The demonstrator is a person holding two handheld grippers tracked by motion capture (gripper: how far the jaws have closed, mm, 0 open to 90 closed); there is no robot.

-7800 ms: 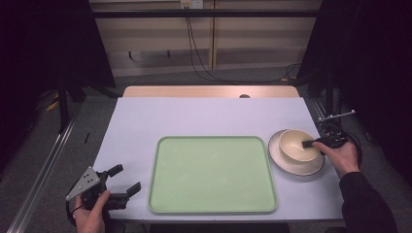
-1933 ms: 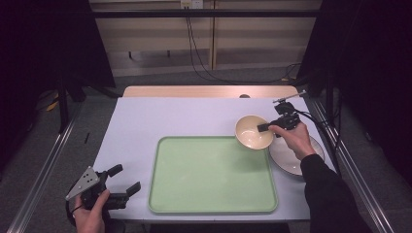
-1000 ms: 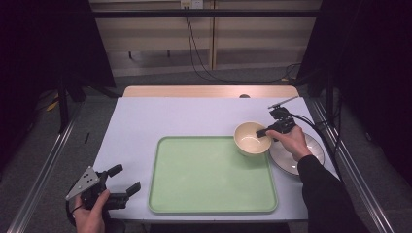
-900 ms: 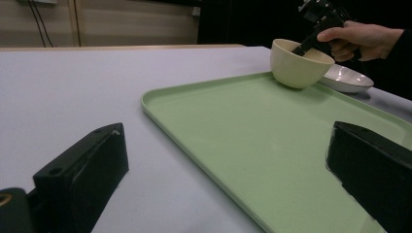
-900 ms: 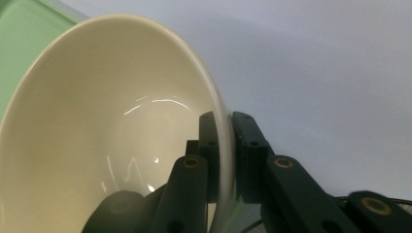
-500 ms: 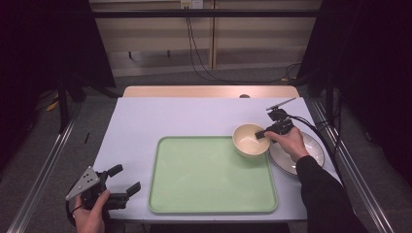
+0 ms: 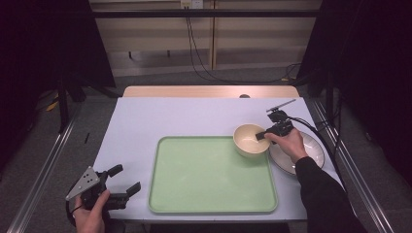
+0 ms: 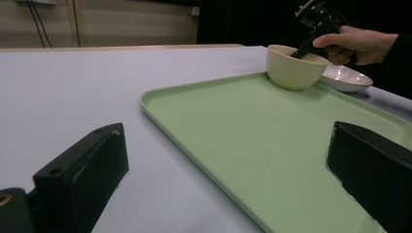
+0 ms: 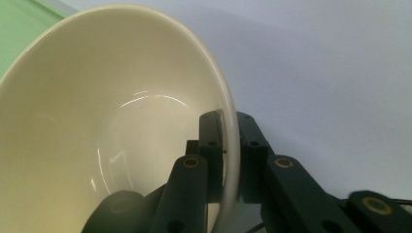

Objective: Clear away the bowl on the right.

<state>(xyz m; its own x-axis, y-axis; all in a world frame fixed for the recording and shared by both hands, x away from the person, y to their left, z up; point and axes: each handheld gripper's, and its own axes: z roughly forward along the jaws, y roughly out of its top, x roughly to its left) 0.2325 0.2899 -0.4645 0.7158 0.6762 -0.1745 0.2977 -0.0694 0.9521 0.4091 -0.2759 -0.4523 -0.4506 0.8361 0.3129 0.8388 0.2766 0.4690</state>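
High view shows the right gripper (image 7: 266, 134), clamped on the cream bowl's (image 7: 248, 141) rim, has lowered it from the plate (image 7: 311, 148) toward the green tray's (image 7: 209, 177) corner, while the left gripper (image 7: 124, 180) idles open.

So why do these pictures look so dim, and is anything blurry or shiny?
High view: the room is dark around the lit table. Left gripper view: its near jaws are soft dark blocks, while the tray is sharper. Right gripper view: curved glare streaks inside the bowl.

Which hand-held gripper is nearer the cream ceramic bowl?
Right. The right hand-held gripper clamps the cream ceramic bowl's rim; the left hand-held gripper sits open, far across the green tray.
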